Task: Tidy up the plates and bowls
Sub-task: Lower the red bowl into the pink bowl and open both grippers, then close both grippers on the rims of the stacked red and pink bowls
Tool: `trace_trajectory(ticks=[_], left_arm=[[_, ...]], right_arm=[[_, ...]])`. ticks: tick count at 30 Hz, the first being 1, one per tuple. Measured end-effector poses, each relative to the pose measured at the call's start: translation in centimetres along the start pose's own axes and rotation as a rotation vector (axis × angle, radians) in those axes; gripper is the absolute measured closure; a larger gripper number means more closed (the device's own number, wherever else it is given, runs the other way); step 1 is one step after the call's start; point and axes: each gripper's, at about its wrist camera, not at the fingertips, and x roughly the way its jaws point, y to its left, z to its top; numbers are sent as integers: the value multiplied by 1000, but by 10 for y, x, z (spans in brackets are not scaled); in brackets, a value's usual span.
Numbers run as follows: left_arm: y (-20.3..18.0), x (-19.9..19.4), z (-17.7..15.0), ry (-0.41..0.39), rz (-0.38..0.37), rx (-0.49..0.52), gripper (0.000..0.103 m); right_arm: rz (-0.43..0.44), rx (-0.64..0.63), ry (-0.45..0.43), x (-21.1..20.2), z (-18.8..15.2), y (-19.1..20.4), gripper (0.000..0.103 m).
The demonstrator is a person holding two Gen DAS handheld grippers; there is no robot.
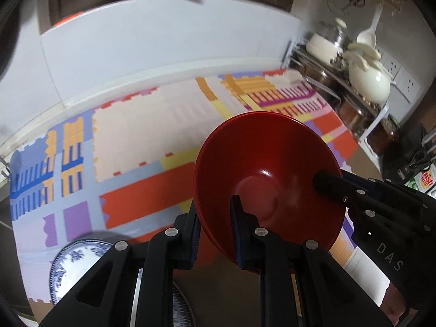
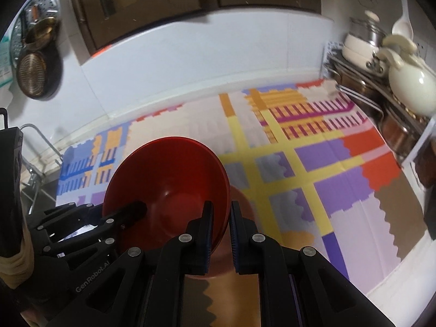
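From the left wrist camera, the left gripper (image 1: 216, 230) has its two black tongs pinched on the near rim of the red bowl (image 1: 268, 175), one finger outside the wall and one inside, the gap between them only as wide as the rim. The bowl is tilted, its mouth turned toward the camera, held up over the patterned mat (image 1: 130, 136) that covers the counter. The right gripper (image 1: 328, 184) comes in from the right, one fingertip lying inside the bowl. At the near left corner of the mat a blue-and-white plate (image 1: 72, 261) lies flat, partly hidden behind the tongs. A metal rack (image 1: 340, 92) with a cream teapot (image 1: 369, 83) stands at the far right corner. Over to the right wrist camera: the right gripper (image 2: 220, 227) is likewise nipped on the bowl's (image 2: 166, 185) right rim, tongs nearly together with the wall between them, while the left gripper (image 2: 128, 211) grips the opposite side. The bowl hangs over the mat's (image 2: 313, 163) left half.
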Motion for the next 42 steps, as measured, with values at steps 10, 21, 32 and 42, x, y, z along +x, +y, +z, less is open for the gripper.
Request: trace_trajectory(ticks=[10, 21, 32, 42], left_arm=[[-18, 35, -7, 69, 49, 33, 82], [-21, 52, -12, 113, 67, 37, 82], [-32, 53, -14, 125, 39, 87, 60], [-33, 29, -11, 52, 68, 116, 35]], right_arm=[[19, 1, 82, 30, -11, -22, 90], [22, -9, 136, 47, -19, -28, 89], [25, -25, 152, 50, -22, -30, 84], [14, 5, 104, 34, -21, -36, 69]])
